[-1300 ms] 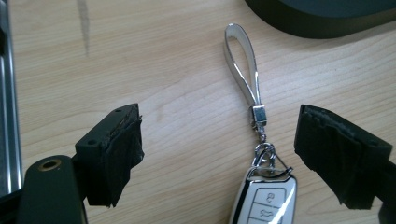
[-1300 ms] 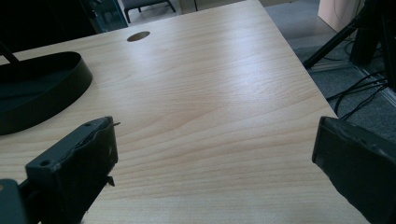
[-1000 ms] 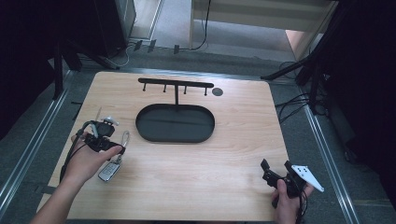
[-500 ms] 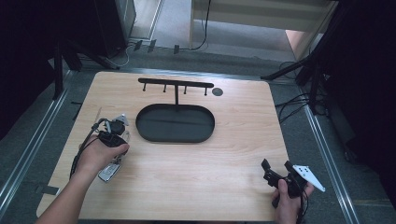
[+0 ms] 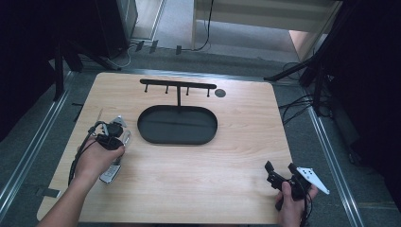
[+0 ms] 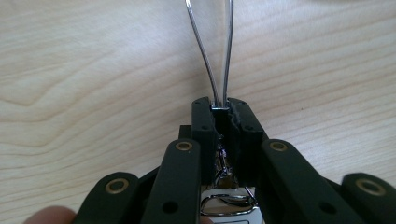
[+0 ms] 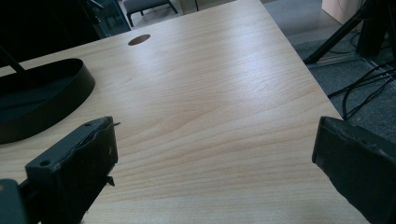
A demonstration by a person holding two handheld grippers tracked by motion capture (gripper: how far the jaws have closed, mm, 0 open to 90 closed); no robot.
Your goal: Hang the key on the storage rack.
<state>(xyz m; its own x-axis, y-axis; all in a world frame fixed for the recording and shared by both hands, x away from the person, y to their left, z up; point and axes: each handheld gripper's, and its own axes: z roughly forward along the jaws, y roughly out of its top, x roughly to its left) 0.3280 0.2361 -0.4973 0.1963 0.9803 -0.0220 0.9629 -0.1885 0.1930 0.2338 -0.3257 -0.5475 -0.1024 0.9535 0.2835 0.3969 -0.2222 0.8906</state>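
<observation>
My left gripper (image 5: pixel 117 128) rests on the left part of the wooden table (image 5: pixel 236 142), its jaws shut on a thin metal wire loop (image 6: pixel 228 51) that stretches forward over the wood. In the left gripper view, my left gripper (image 6: pixel 220 105) pinches the loop's base, with a silver clasp (image 6: pixel 227 203) behind the jaws. A silver metal piece (image 5: pixel 109 174) lies by the person's left hand. My right gripper (image 5: pixel 272 172) sits near the front right corner, open with nothing between its jaws; in its own view my right gripper (image 7: pixel 215 149) frames bare wood.
A black oval tray (image 5: pixel 144 130) sits mid-table with an upright post carrying a black hook bar (image 5: pixel 178 85). The tray's wall (image 7: pixel 70 88) is far left of the right jaws. A round dark hole (image 5: pixel 220 92) is at the back. Cables (image 5: pixel 298 101) lie right of the table.
The left hand and gripper have shifted to the right and away from the person, toward the tray's left end. The right gripper has stayed put.
</observation>
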